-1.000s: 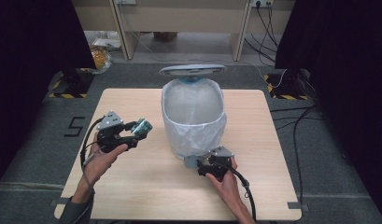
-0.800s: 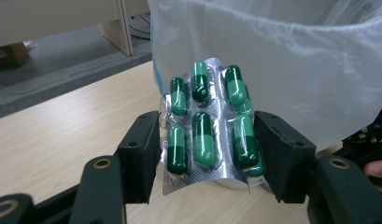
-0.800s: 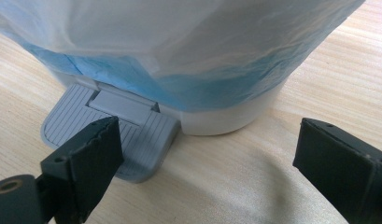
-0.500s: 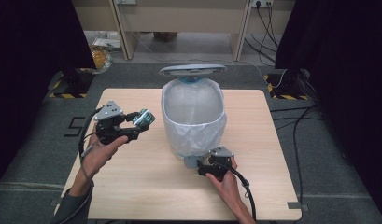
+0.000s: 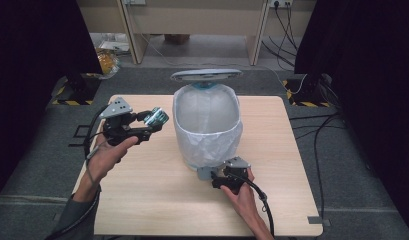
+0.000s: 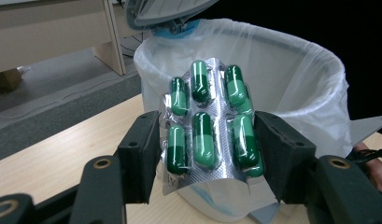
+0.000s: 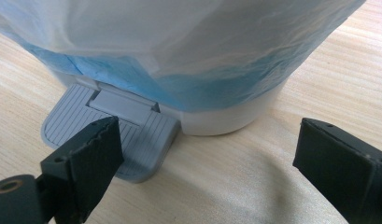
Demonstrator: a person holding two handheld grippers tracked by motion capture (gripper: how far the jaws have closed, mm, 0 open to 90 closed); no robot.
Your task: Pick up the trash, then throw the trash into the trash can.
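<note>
Wooden table [image 5: 157, 200] stands on grey floor [image 5: 37, 170]. Beyond table: light cabinet [image 5: 192, 20]. Yellow-black hazard tape [image 5: 72, 102] left of table. Black cables [image 5: 337, 135] right of table.

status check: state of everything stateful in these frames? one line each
bin lid: raised open
bin liner: fitted, folded over the rim
foot pedal: one jaw of the right tongs resting on it
blister pack: capsules all in place, clamped
left tongs: shut on blister pack
right tongs: open
</note>
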